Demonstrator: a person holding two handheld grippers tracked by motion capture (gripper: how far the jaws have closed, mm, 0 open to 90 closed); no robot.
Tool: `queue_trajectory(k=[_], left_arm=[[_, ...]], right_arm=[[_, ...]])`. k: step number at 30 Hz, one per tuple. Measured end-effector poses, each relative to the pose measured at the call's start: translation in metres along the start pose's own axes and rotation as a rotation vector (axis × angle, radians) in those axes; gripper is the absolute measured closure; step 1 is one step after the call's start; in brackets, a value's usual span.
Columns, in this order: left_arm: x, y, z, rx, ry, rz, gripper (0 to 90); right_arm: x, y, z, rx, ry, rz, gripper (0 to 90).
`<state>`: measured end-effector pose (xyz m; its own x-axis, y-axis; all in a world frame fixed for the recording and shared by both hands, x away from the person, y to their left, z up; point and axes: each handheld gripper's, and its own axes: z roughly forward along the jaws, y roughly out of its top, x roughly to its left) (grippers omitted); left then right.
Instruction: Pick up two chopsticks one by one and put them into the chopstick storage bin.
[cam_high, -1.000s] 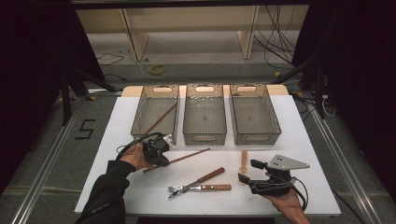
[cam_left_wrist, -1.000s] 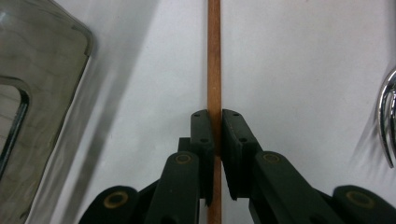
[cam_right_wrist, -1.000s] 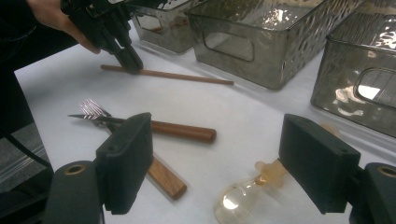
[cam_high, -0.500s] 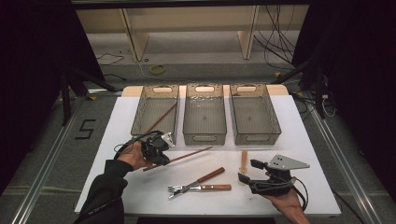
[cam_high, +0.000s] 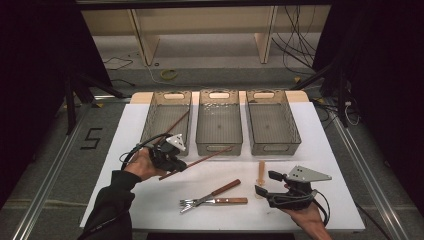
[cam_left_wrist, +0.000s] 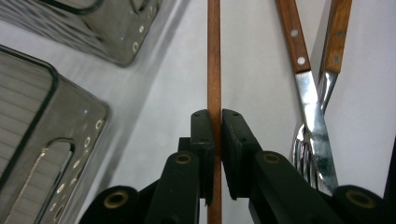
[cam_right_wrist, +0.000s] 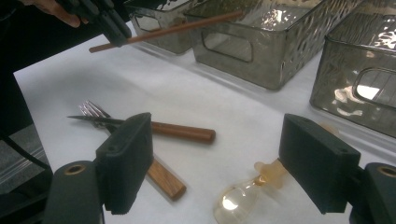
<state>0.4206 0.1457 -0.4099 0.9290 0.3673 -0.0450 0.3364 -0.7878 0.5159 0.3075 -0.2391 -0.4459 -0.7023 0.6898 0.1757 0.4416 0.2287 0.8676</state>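
The left tool (cam_high: 176, 163), pinching a brown chopstick (cam_high: 210, 157), had risen off the desk (cam_high: 320, 150) toward the twelve o'clock bins. The right tool (cam_high: 265, 184) stayed spread and idle, so sorting looked underway.

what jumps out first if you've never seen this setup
The left gripper is clamped on a long brown chopstick, holding it slanted above the white table in front of three clear bins. Near the front edge a knife and fork lie crossed, with the right gripper open beside a small amber spoon.
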Motion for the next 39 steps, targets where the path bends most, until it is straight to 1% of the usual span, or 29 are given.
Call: queue_trajectory(k=[1,3,4,6,10,13,15,18,20,24,27,28,29,31,32,34,39], left_arm=[[0.000,0.001,-0.002,-0.013,0.004,-0.016,83.6],[0.001,0.001,-0.005,-0.034,0.007,-0.024,83.6],[0.001,0.002,-0.006,-0.045,0.009,-0.034,83.6],[0.001,0.002,-0.009,-0.057,0.018,-0.041,83.6],[0.003,0.002,-0.014,-0.095,0.032,-0.075,83.6],[0.006,0.002,-0.018,-0.114,0.049,-0.100,83.6],[0.007,0.001,-0.019,-0.126,0.050,-0.114,83.6],[0.010,0.001,-0.022,-0.139,0.069,-0.130,83.6],[0.012,0.001,-0.024,-0.150,0.071,-0.146,83.6],[0.015,0.001,-0.028,-0.165,0.086,-0.159,83.5],[0.020,0.003,-0.030,-0.177,0.102,-0.178,83.6],[0.022,0.003,-0.031,-0.178,0.103,-0.179,83.6],[0.024,0.003,-0.032,-0.187,0.103,-0.189,83.6],[0.028,0.004,-0.033,-0.197,0.119,-0.209,83.6],[0.032,0.005,-0.034,-0.193,0.122,-0.214,83.5],[0.037,0.005,-0.037,-0.208,0.136,-0.232,83.6],[0.049,0.005,-0.044,-0.217,0.171,-0.267,83.5]], right_arm=[[0.000,0.000,0.000,0.000,0.000,0.000,26.8],[0.000,0.000,0.000,-0.001,0.000,0.001,26.8],[0.000,0.000,0.000,-0.001,-0.001,0.001,26.9],[0.000,0.000,0.000,-0.002,-0.001,0.001,26.8],[0.000,0.000,0.000,-0.001,-0.001,0.001,26.8],[0.000,0.000,0.000,-0.001,-0.002,0.002,26.8],[0.000,0.000,0.000,-0.005,-0.003,0.001,26.8],[-0.001,0.000,-0.001,-0.008,-0.004,0.000,26.8],[-0.001,0.000,-0.001,-0.010,-0.004,-0.001,26.8],[-0.001,0.000,-0.001,-0.008,-0.005,0.005,26.8],[-0.002,0.000,-0.001,-0.010,-0.006,0.007,26.8],[-0.002,0.000,-0.001,-0.010,-0.006,0.007,26.8],[-0.002,0.000,-0.001,-0.010,-0.006,0.007,26.8],[-0.002,0.000,-0.001,-0.011,-0.006,0.007,26.8],[-0.002,0.000,-0.001,-0.011,-0.005,0.007,26.9],[-0.002,0.000,-0.001,-0.010,-0.005,0.007,26.8],[-0.002,0.000,-0.001,-0.010,-0.004,0.010,26.8]])
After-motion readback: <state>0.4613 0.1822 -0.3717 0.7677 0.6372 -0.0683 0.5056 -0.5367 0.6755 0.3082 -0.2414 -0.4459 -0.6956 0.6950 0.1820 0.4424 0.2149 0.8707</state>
